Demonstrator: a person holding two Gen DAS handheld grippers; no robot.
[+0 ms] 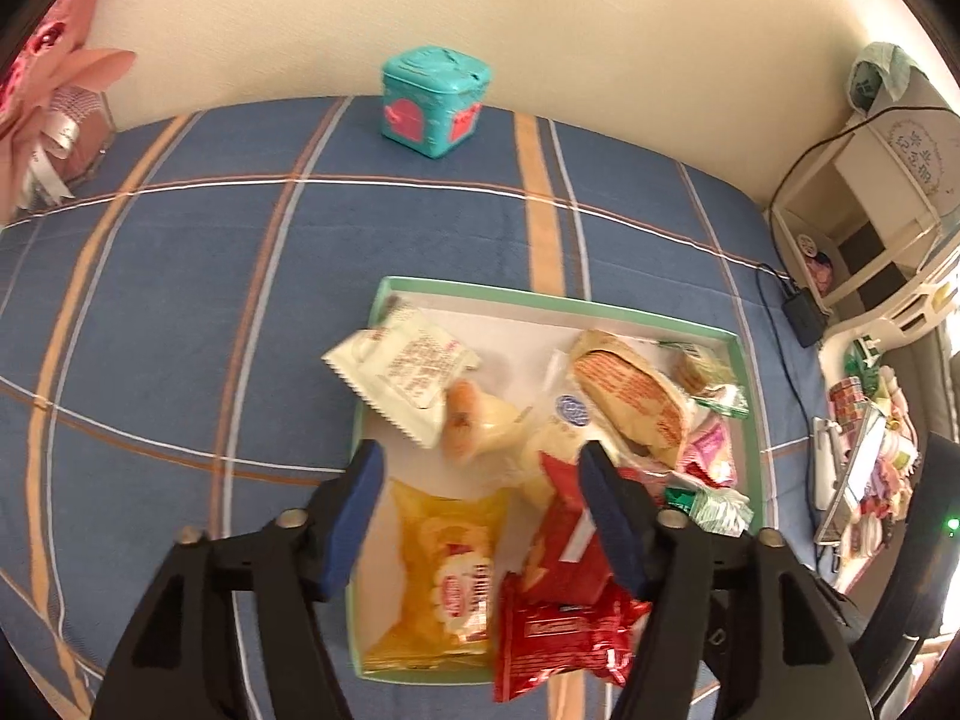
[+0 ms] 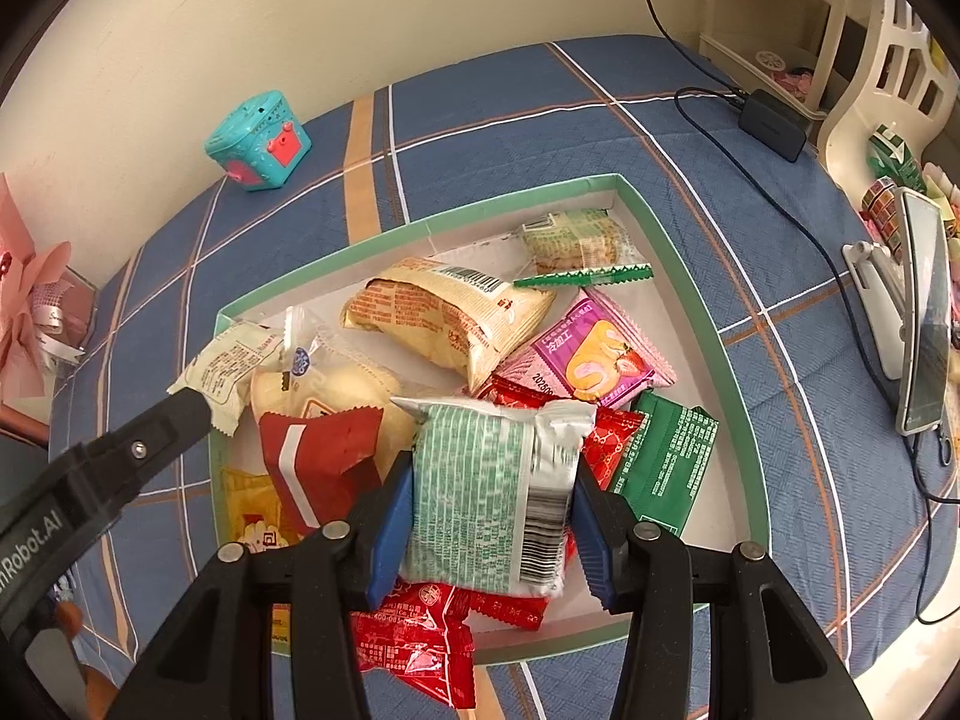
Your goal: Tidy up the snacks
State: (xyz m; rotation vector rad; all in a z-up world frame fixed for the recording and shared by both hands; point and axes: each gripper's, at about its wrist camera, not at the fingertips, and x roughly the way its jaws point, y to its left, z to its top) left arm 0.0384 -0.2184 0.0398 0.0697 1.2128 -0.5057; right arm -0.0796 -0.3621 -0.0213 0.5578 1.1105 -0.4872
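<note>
Crinkly foil and plastic snack packets [image 2: 456, 318] fill the shallow green-rimmed tray [image 2: 684, 276] on the checked blue cloth. The right gripper [image 2: 492, 516] clamps a pale-green packet [image 2: 480, 492] above the tray's near edge; the left gripper [image 1: 480, 510] gapes empty.

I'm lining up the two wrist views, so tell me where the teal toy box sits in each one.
Left wrist view: the teal toy box stands at top centre, on the plaid cloth by the wall, beyond the far edge of the snack tray.
Right wrist view: the teal toy box is at upper left, by the wall, up and left of the snack tray.
Shared landmark: the green-rimmed snack tray.
</note>
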